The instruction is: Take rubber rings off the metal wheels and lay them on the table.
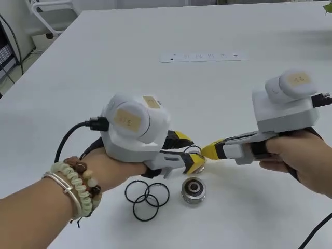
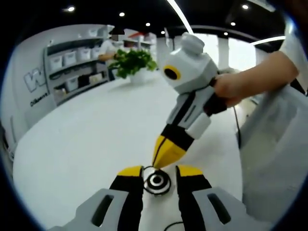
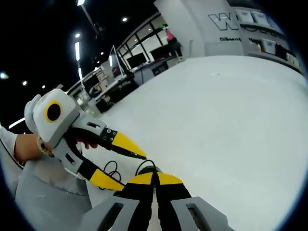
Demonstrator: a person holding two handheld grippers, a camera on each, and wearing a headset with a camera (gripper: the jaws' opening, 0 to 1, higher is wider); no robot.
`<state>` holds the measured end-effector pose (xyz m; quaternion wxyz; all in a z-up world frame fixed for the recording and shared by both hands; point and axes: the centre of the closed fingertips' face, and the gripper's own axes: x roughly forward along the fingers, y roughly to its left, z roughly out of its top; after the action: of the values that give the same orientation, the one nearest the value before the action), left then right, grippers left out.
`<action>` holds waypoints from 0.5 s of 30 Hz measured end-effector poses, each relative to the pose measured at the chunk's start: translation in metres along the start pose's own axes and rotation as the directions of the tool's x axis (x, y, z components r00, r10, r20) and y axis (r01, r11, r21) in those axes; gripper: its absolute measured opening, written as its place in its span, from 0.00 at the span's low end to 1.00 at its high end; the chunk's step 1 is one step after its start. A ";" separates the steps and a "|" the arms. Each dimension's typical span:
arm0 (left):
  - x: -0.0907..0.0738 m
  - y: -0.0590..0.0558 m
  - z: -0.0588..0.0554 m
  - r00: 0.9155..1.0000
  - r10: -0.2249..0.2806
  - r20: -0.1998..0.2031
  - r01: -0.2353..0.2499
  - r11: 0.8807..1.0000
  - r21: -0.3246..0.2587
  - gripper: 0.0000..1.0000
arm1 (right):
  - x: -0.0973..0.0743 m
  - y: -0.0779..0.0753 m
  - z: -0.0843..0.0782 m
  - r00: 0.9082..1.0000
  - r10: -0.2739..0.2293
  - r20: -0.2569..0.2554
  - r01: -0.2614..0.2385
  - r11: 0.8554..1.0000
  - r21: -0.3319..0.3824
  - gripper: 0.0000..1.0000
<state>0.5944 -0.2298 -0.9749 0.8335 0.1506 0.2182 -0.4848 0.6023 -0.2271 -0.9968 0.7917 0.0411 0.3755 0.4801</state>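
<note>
My left gripper (image 1: 190,151) is shut on a small metal wheel (image 2: 157,182), which sits between its yellow-tipped jaws. The right gripper (image 1: 205,151) comes in from the right with its jaws closed; its tip (image 2: 164,158) touches the top of that wheel and pinches the thin black rubber ring (image 1: 191,150) there. In the right gripper view the ring (image 3: 146,165) loops up just ahead of the shut jaws. A second metal wheel (image 1: 193,190) stands on the white table (image 1: 104,62) below the grippers. Three loose rubber rings (image 1: 147,196) lie overlapping to its left.
A white power strip (image 1: 204,56) lies flat farther back on the table. A black cable (image 1: 70,137) trails from the left gripper. A potted plant (image 2: 132,62) stands at the table's far end, and a white chair frame (image 1: 49,8) beyond the back left corner.
</note>
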 end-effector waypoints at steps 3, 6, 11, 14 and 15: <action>-0.010 -0.001 0.014 1.000 -0.006 0.012 0.006 1.000 0.008 0.34 | -0.003 -0.001 0.003 1.000 -0.006 0.015 0.006 1.000 0.009 0.00; -0.020 0.001 0.027 1.000 -0.010 0.015 0.010 1.000 -0.007 0.42 | -0.006 -0.001 0.008 0.999 -0.003 0.034 0.003 1.000 0.020 0.00; -0.042 0.009 0.049 0.999 0.019 0.039 -0.019 1.000 0.007 0.54 | -0.012 -0.001 0.018 0.997 -0.009 0.074 0.007 1.000 0.030 0.00; -0.058 0.009 0.059 0.998 0.026 0.049 -0.027 0.999 0.022 0.58 | -0.017 -0.001 0.025 0.994 -0.009 0.106 0.005 0.999 0.042 0.00; -0.065 0.010 0.062 0.998 0.037 0.058 -0.040 0.998 0.039 0.59 | -0.018 -0.001 0.028 0.993 -0.010 0.116 0.005 0.999 0.045 0.00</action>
<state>0.5886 -0.2055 -0.8876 0.8454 0.1574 0.1816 -0.4770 0.6161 -0.2341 -0.9676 0.8130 0.0855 0.3395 0.4653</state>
